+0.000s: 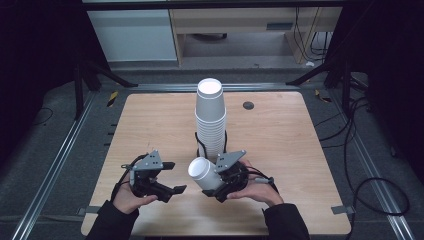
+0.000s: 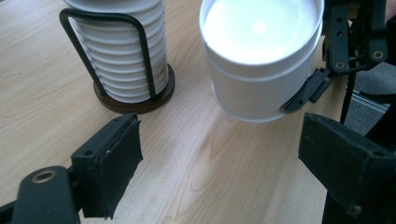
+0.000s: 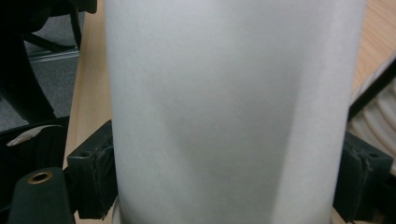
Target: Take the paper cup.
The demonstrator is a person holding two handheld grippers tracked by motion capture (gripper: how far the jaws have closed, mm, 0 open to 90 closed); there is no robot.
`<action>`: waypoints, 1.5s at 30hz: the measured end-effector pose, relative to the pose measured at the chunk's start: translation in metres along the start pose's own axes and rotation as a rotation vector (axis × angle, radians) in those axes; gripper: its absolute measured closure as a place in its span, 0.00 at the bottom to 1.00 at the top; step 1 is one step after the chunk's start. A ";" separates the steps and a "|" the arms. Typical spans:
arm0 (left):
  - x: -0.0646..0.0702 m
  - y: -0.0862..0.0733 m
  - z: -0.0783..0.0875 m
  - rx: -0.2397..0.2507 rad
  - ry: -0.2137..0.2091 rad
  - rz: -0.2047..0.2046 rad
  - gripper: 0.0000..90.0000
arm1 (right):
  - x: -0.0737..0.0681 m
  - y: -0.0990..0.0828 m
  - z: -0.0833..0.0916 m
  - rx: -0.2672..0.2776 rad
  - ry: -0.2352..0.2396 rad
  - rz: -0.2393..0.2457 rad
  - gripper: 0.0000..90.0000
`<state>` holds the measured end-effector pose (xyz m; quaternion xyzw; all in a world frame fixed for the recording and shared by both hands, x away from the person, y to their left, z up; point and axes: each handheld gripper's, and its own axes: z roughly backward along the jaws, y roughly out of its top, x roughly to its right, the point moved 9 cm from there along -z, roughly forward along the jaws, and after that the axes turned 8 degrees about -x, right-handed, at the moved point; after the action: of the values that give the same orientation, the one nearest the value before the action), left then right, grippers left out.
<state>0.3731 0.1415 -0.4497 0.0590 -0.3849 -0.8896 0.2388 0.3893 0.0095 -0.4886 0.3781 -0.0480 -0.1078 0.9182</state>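
A tall stack of white paper cups (image 1: 210, 112) stands upright in a black wire holder (image 1: 200, 142) at the table's middle. My right gripper (image 1: 212, 182) is shut on a single white cup (image 1: 202, 172), which lies tipped with its open mouth toward the left. In the right gripper view the cup wall (image 3: 229, 107) sits squeezed between the two pads (image 3: 93, 179). My left gripper (image 1: 175, 177) stands open just left of the cup, nothing between its jaws. In the left gripper view the cup (image 2: 261, 60) hangs beyond my open left gripper (image 2: 224, 158), beside the stack (image 2: 123, 56).
A small dark round grommet (image 1: 248, 105) sits in the wooden table (image 1: 280, 145) at the back right. Metal rails and cables (image 1: 370, 185) run along the floor on both sides. A cabinet (image 1: 132, 35) stands behind the table.
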 end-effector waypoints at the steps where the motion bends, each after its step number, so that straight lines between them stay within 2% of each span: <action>1: 0.001 0.000 0.000 -0.002 -0.005 0.001 0.14 | -0.001 0.000 -0.001 0.000 0.002 0.001 0.15; 25: 0.013 0.001 -0.015 -0.041 -0.084 -0.018 0.13 | -0.019 0.009 -0.029 -0.045 0.065 0.073 0.15; 40: 0.013 -0.003 -0.022 -0.081 -0.094 -0.022 0.15 | -0.025 0.021 -0.040 -0.060 0.072 0.119 0.15; 45: 0.013 -0.003 -0.022 -0.086 -0.093 -0.020 0.17 | -0.025 0.023 -0.042 -0.061 0.073 0.119 0.15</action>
<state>0.3667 0.1228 -0.4666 0.0111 -0.3561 -0.9095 0.2143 0.3755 0.0598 -0.5019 0.3500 -0.0337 -0.0406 0.9353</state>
